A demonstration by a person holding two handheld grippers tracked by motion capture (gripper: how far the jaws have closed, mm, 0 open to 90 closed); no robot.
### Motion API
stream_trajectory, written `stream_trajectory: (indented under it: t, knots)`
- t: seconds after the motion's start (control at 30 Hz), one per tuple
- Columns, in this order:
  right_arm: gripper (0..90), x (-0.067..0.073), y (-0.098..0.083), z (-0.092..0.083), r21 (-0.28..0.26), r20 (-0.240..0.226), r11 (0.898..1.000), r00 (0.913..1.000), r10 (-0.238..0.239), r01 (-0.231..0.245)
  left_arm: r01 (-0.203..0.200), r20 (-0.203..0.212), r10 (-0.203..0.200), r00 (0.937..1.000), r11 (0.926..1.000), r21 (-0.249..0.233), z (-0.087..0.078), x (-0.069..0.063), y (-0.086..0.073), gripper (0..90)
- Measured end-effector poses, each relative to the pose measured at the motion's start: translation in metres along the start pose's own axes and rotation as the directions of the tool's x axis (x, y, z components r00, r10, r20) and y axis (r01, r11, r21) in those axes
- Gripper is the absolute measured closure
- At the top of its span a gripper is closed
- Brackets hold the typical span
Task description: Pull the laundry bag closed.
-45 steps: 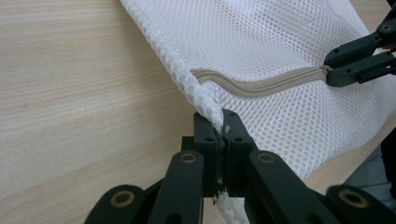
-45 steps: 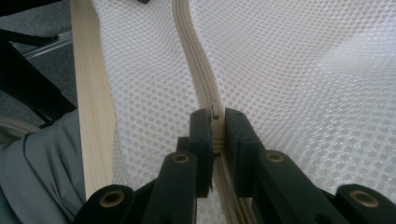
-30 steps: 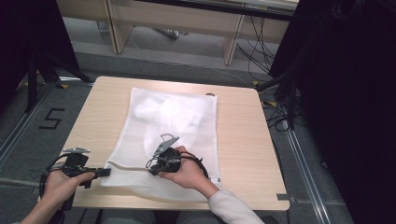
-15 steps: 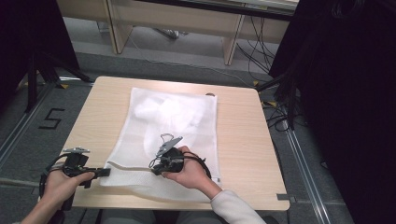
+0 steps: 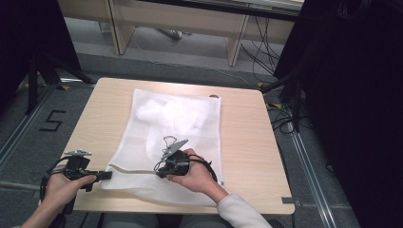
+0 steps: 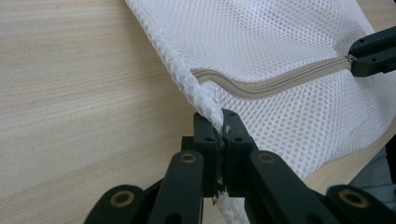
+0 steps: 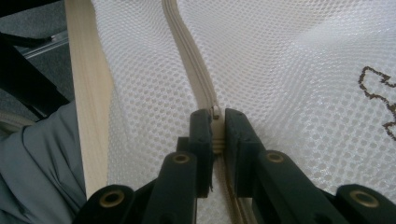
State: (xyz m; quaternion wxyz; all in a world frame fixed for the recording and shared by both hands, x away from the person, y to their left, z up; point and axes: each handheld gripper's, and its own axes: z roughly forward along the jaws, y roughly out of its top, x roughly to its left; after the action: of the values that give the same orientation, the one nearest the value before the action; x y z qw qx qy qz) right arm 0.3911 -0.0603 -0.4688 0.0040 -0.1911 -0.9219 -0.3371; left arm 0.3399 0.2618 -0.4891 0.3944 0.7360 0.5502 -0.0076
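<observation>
Nothing moved since earlier frame; left gripper [image 6: 219,135] clamps mesh bag [image 5: 176,118] corner; right gripper [image 7: 215,126] pinches zipper pull [image 7: 216,112]; zip pending.

The high view looks forward and down from above the person's side onto the whole pale wooden table [image 5: 247,142], fairly far off. Each gripper view rides low and very close, looking along its own claw. All three share the white mesh zippered laundry bag [image 5: 161,137] [image 6: 289,51] [image 7: 280,70].
</observation>
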Motion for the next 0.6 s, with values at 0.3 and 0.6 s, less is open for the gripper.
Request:
stream_trajectory:
  t: [0.3, 0.6]
  knots:
    - [82.6, -0.0010, -0.0013, -0.0022, 0.009, 0.008, 1.000, 0.9998, -0.016, 0.016, -0.003, -0.005, 0.003, 1.0000, 1.0000, -0.001, -0.0001, -0.0006, 0.0001, 85.9]
    - [82.6, -0.0013, -0.0045, -0.0065, 0.003, 0.009, 1.000, 1.0000, -0.002, 0.002, -0.003, -0.006, 0.003, 1.0000, 1.0000, 0.000, -0.0002, -0.0001, 0.0001, 85.9]
